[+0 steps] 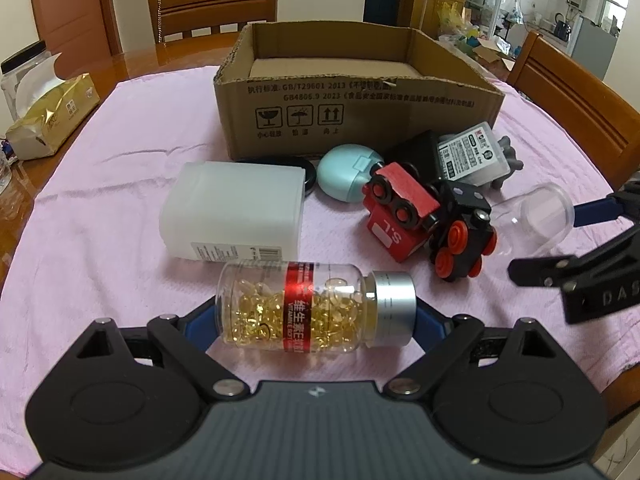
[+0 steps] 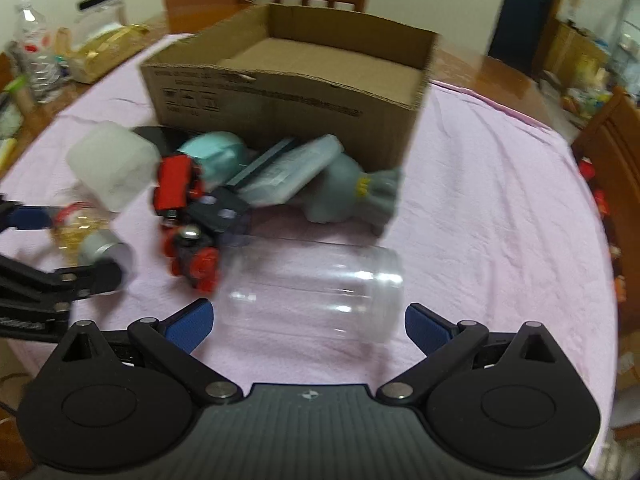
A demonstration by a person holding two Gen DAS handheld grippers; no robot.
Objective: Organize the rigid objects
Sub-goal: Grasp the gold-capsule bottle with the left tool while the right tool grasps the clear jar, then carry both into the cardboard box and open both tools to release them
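left gripper (image 1: 316, 316) clamps pill bottle (image 1: 312, 308) lower centre; lift level into cardboard box (image 1: 360, 92). right gripper (image 2: 308, 320) released around clear jar (image 2: 316, 292).

surface: wooden surface (image 1: 132, 62), most of it under a pink cloth (image 1: 100, 248)
cardboard box (image 1: 352, 92): open-topped, at the far middle of the cloth
white plastic container (image 1: 232, 212): on its side, in front of the box
capsule bottle (image 1: 312, 308): lying on its side, silver cap to the right
toy train cars (image 1: 424, 216): red and black, tipped over, beside a teal case (image 1: 348, 172)
clear jar (image 2: 316, 292): lying on the cloth
tissue pack (image 1: 52, 116): gold, on bare wood at left
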